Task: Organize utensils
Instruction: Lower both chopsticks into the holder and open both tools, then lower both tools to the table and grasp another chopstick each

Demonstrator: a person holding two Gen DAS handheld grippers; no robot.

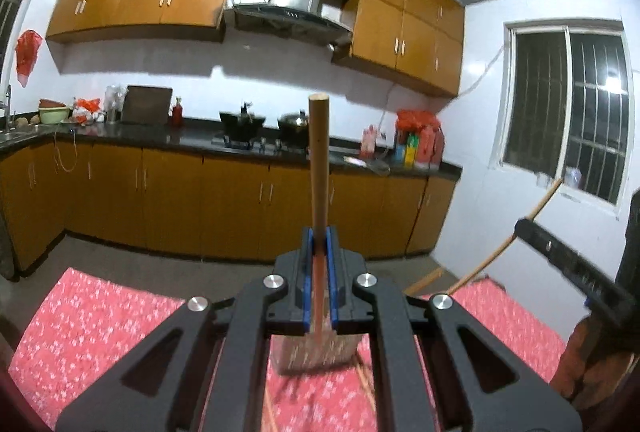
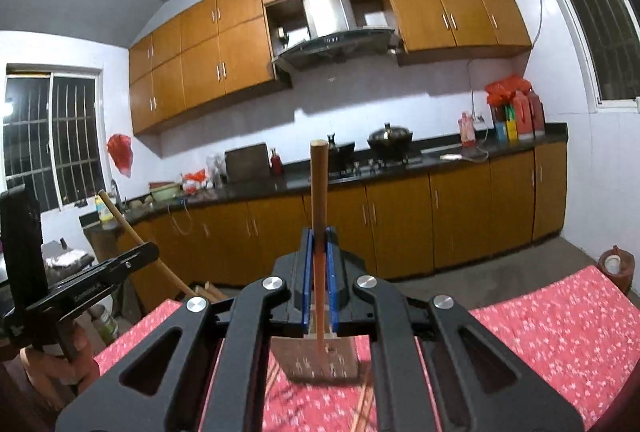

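Both grippers — left gripper (image 1: pixel 319 232), right gripper (image 2: pixel 319 232) — pinch a chopstick (image 1: pixel 319 160) each; only the right view shows a jug (image 2: pixel 616 266).

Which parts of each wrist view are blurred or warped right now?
Left wrist: the utensil box and nearby tablecloth smear with motion; the chopstick stays sharp. Right wrist: the same blur low down; fisheye bends the cabinets; windows are dark.

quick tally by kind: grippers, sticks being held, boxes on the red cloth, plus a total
hand-held grippers: 2, the left hand-held gripper and the right hand-held gripper
held wooden sticks: 2, the left stick and the right stick
boxes: 1, the box on the red cloth
total: 5
Loose sticks lying on the cloth are too blurred to count.
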